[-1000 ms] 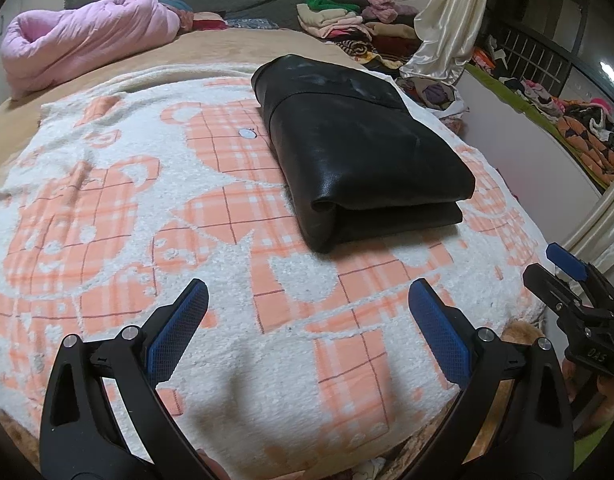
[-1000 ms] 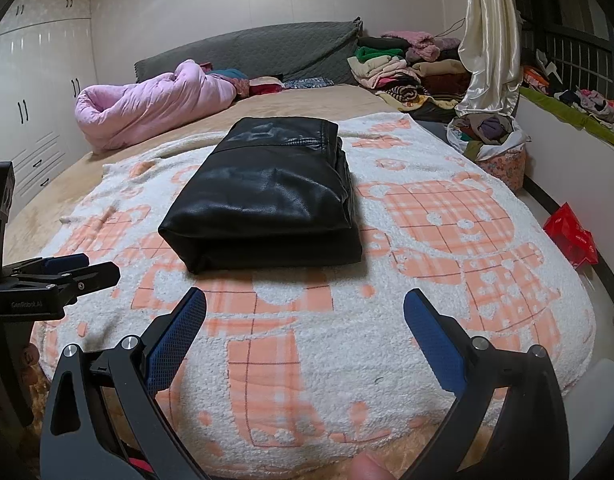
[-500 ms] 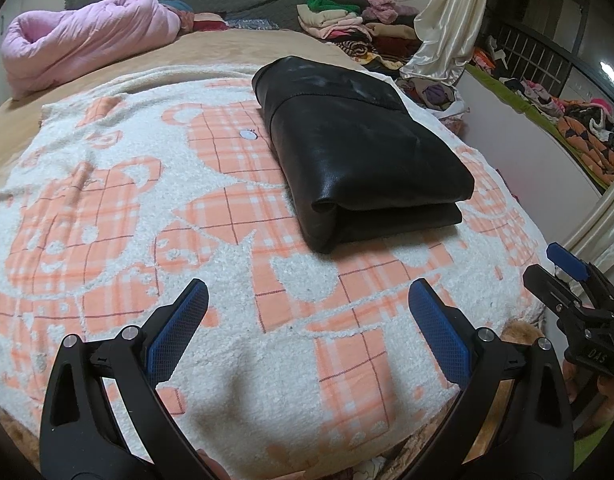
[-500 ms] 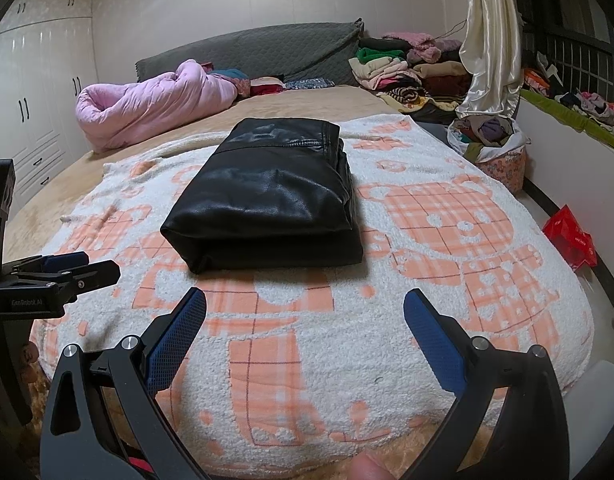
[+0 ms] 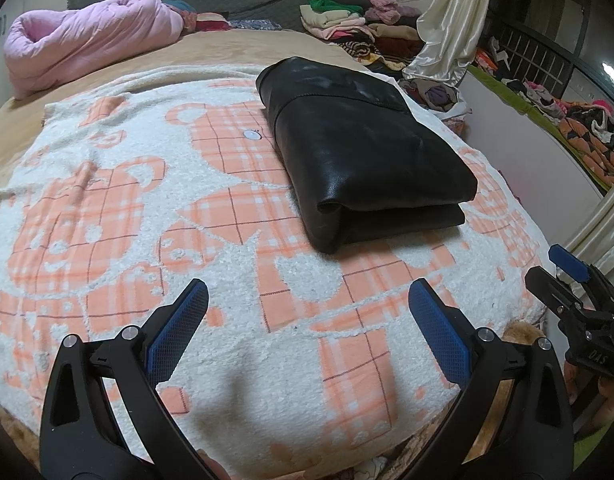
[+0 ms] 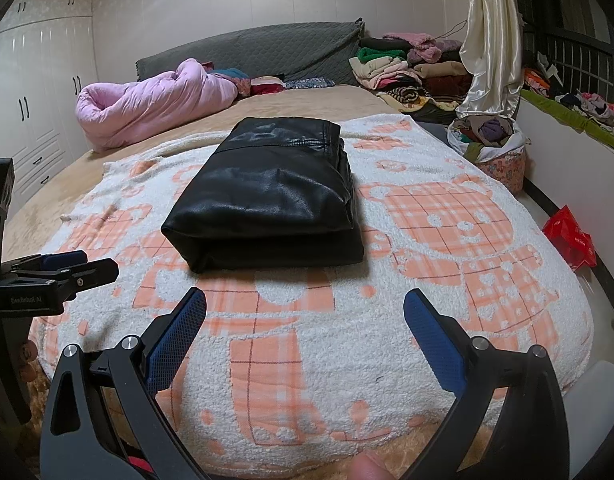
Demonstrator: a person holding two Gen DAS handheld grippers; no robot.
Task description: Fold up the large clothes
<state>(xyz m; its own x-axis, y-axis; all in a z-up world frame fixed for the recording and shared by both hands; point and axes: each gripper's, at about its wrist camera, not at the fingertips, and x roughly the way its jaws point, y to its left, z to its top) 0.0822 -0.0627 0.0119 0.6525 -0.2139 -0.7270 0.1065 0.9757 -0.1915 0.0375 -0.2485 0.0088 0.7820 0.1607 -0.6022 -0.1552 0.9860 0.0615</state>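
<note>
So the black leather garment [image 5: 363, 148] is folded into a thick rectangle, sitting on the white-and-orange bear blanket [image 5: 147, 208] spread over the bed. Both sets of tongs hang near the bed's edge, well short of it — left tongs [image 5: 307, 312] spread wide, right tongs [image 6: 305, 314] spread wide too, nothing between them. Pink quilt [image 6: 147, 100] lies bunched by the headboard.

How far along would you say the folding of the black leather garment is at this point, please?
Done, by the look of it: the black leather garment lies as a neat stacked rectangle on the bear-print blanket. In hand: nothing; the left claw and right claw are both open and empty, short of the garment. Left: perhaps only moving it aside; heaps of other clothes sit by the headboard.
</note>
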